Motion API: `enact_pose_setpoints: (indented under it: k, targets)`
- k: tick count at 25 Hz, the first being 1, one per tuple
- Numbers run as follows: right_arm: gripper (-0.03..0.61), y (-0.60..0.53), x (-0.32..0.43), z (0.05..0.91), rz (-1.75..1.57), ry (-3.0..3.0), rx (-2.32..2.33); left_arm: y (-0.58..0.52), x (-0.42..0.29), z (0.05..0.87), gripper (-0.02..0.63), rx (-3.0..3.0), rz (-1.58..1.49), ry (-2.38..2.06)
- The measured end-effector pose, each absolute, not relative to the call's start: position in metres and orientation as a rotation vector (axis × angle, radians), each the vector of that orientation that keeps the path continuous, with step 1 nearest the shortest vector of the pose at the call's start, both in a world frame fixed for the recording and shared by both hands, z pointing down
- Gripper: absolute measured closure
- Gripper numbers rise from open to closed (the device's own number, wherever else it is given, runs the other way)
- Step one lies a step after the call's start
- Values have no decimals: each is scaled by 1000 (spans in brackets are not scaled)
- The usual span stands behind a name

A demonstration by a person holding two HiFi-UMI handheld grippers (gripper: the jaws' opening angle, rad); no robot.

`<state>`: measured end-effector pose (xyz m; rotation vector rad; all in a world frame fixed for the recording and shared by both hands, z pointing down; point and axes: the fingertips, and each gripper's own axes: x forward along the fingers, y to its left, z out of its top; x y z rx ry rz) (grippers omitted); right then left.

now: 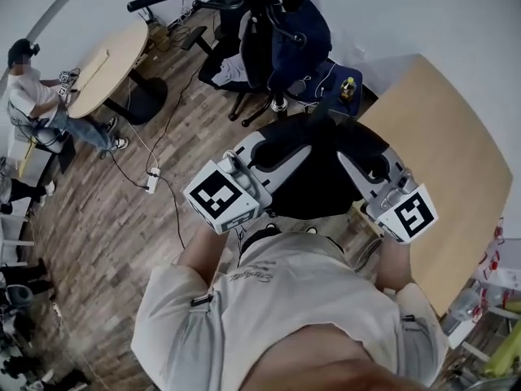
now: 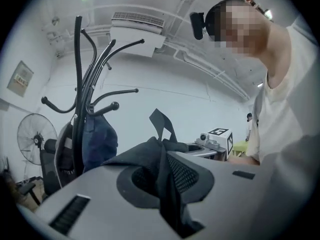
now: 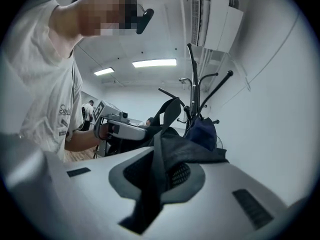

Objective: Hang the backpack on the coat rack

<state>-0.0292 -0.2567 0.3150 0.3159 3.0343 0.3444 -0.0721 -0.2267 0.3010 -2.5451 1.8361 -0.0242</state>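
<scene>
Black backpack (image 1: 313,165) is held up off the floor, slung between the two tools in front of the person, just near of the coat rack (image 1: 264,6).

- Handling: soft cloth body that sags and folds between the two holds. It looks slack and probably light, though what is inside cannot be told. It will swing and droop rather than keep its shape. Not fragile, and the woven fabric gives good purchase.
- Left hand-held gripper (image 2: 167,184): clenched on a fold of the backpack's fabric, which bunches up out of the jaws.
- Right hand-held gripper (image 3: 160,176): likewise clamped on a fold or strap of the fabric.
- Where to hold: the top carry loop (image 2: 161,124) stands up free between the grips. That is the part to pass over a hook, so holds either side of it suit.
- Rack: black curved arms. A dark blue item (image 1: 297,35), bag or garment I cannot say which, already hangs on it. Upper hooks look free.
- Wooden table (image 1: 456,161) lies right.
</scene>
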Motion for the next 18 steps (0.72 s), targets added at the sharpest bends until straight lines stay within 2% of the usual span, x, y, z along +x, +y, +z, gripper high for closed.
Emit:
enact_pose_setpoints:
  k: [6, 18]
  targets:
    - [545, -266, -53, 285, 429, 2957, 407, -234, -93, 272, 563, -2389, -38, 1923]
    - [543, -290, -108, 269, 361, 2936, 482, -250, -145, 256, 563, -2302, 53, 2057]
